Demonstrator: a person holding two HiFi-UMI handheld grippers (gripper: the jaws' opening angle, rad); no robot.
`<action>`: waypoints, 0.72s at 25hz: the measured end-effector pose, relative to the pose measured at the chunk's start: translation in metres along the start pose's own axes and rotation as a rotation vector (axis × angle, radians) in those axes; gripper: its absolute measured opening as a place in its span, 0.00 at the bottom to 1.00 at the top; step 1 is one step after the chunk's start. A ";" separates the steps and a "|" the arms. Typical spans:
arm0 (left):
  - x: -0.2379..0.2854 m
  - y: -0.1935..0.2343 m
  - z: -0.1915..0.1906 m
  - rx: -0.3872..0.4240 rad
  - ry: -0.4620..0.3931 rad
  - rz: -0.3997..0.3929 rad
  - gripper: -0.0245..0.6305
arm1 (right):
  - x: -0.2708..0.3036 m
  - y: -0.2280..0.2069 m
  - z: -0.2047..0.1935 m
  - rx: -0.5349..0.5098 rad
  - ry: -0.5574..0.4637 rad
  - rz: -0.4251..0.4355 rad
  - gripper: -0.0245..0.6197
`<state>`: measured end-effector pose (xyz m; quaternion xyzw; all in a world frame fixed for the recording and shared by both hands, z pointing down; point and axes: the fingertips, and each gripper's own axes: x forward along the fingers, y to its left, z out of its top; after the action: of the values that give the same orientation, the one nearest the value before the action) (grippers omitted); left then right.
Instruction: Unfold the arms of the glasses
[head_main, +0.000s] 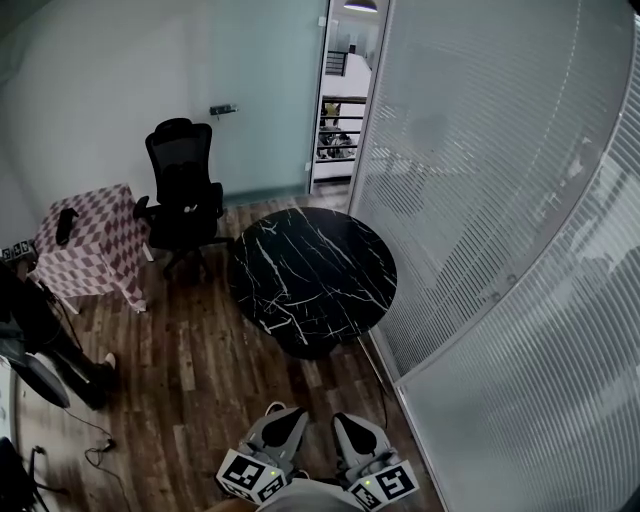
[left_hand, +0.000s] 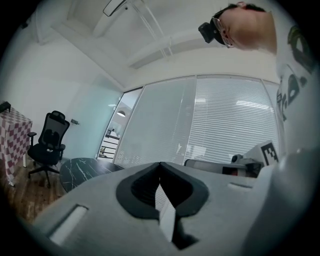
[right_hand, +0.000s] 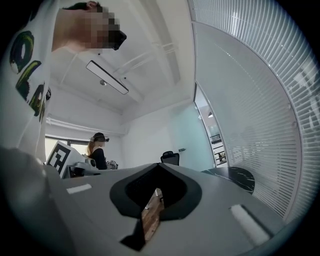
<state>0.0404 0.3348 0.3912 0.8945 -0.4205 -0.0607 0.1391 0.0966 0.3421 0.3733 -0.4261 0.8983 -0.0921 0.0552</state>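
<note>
L tongs (left_hand: 160, 165) and R tongs (right_hand: 159, 166) are both seen clenched, tips met, nothing btwn them; in the head view they are held side by side at 6 o'clock. The glasses are not found in any view. A round black desk (head_main: 310, 270) is seen at centre w/ nothing visible on it; on a checked desk (head_main: 95, 250) at 9 o'clock a dark item (head_main: 66, 225) is seen, too small to be identified. Risks, as judged: the wrong desk could be approached; a floor cable (head_main: 100, 440) at 8 o'clock could be snagged; thin arms could be bent, or a hinge strained, if pinched too hard or pulled off-axis.
</note>
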 end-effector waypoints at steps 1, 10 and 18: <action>0.006 0.007 0.002 0.000 -0.001 -0.002 0.04 | 0.009 -0.003 0.000 -0.003 0.001 0.004 0.04; 0.067 0.085 0.043 0.012 -0.018 -0.029 0.04 | 0.108 -0.041 0.018 -0.031 -0.005 -0.010 0.04; 0.122 0.176 0.080 0.030 -0.015 -0.037 0.04 | 0.217 -0.070 0.031 -0.051 -0.001 0.008 0.04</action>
<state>-0.0290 0.1186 0.3681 0.9036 -0.4057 -0.0639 0.1213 0.0176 0.1265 0.3532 -0.4238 0.9020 -0.0689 0.0452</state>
